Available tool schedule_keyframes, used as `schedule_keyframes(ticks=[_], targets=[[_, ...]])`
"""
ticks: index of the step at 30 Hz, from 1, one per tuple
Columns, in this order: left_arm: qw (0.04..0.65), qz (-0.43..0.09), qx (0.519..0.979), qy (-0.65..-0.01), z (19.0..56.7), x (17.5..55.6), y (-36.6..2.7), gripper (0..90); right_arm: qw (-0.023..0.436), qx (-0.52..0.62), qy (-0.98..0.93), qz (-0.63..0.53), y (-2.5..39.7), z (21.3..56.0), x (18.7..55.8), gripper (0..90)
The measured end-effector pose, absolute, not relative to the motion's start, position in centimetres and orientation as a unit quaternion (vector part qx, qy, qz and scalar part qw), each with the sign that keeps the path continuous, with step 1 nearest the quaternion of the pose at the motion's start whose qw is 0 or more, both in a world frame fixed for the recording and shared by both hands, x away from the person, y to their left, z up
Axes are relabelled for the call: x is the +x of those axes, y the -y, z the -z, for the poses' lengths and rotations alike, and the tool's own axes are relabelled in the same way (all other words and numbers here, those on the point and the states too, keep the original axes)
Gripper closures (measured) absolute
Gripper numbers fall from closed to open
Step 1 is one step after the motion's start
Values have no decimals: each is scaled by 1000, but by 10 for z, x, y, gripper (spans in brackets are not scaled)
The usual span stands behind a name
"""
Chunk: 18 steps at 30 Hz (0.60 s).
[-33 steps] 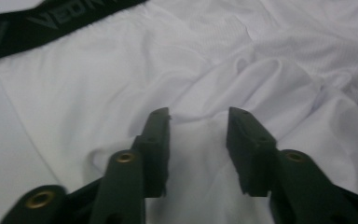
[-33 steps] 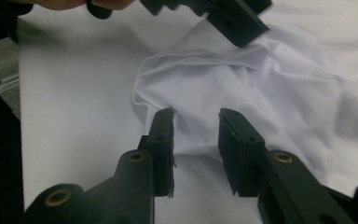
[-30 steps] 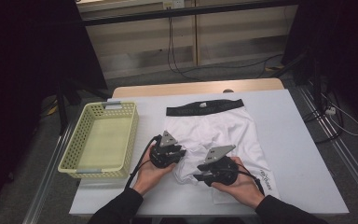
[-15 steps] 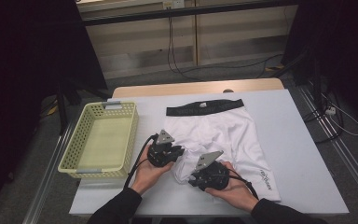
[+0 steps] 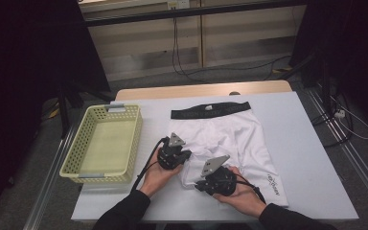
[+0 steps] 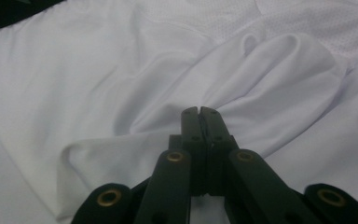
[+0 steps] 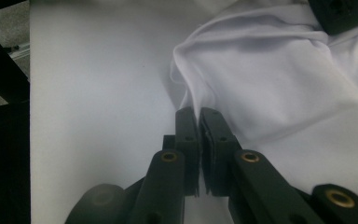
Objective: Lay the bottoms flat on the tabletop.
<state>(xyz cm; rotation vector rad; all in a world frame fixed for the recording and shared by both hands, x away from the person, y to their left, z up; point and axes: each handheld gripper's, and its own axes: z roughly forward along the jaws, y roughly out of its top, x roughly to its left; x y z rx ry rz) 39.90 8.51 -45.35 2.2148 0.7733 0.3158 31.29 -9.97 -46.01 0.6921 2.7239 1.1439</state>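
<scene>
Table [image 5: 311, 158]: 1 shorts [image 5: 239, 139], 1 basket [image 5: 106, 143].

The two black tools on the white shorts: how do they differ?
The left tool sits farther up the white shorts, nearer the yellow basket; the right tool sits lower, by the hem. The left pinches a mid-cloth fold, the right an edge. Both are shut on the fabric.

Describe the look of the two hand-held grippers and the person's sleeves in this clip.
Both the left hand-held gripper and the right hand-held gripper are black, each topped by a grey three-cornered plate and trailing a black cable. Their flat black jaws pivot on brass-coloured rivets. The sleeves are black.
</scene>
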Motion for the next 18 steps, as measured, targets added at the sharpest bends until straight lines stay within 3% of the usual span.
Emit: schedule_keyframes(ticks=[8, 18], targets=[[395, -110, 867, -282, 436, 373, -105, 900, 54, 232, -898, -369, 113, 456, 309, 878], [408, -108, 859, -289, 423, 328, -156, 900, 53, 221, -904, -363, 125, 452, 289, 878]])
